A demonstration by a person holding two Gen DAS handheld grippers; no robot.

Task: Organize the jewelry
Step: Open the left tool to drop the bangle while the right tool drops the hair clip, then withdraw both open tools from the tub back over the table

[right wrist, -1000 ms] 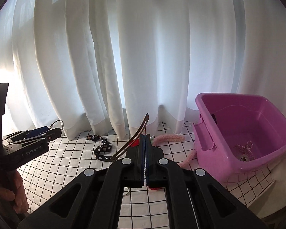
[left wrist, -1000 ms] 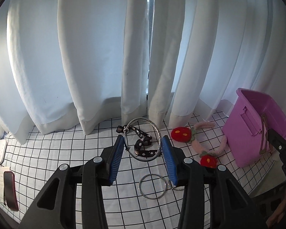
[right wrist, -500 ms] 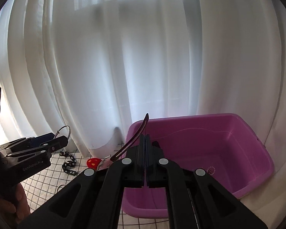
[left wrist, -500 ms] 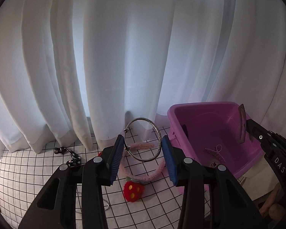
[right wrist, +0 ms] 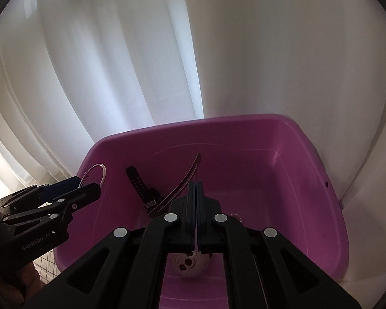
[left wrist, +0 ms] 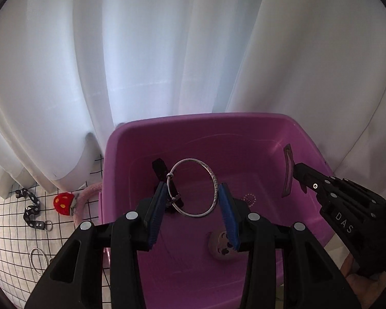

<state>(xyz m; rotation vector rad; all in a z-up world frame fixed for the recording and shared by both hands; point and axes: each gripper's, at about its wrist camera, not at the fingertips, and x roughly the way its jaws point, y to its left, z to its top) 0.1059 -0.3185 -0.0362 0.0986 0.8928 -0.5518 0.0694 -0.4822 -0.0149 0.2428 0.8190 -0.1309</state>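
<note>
Item: silver bangle (left wrist: 193, 187), rigid, light, slippery; my left gripper (left wrist: 193, 200) clamps its rim above the purple bin (left wrist: 306, 139). Right gripper (right wrist: 196, 193) pinches a thin brown band (right wrist: 182, 182).

Home: white curtains (left wrist: 167, 64), grid-patterned cloth (left wrist: 10, 234).

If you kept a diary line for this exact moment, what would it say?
left gripper: holding silver bangle | right gripper: shut on thin curved band | both over purple bin
</note>
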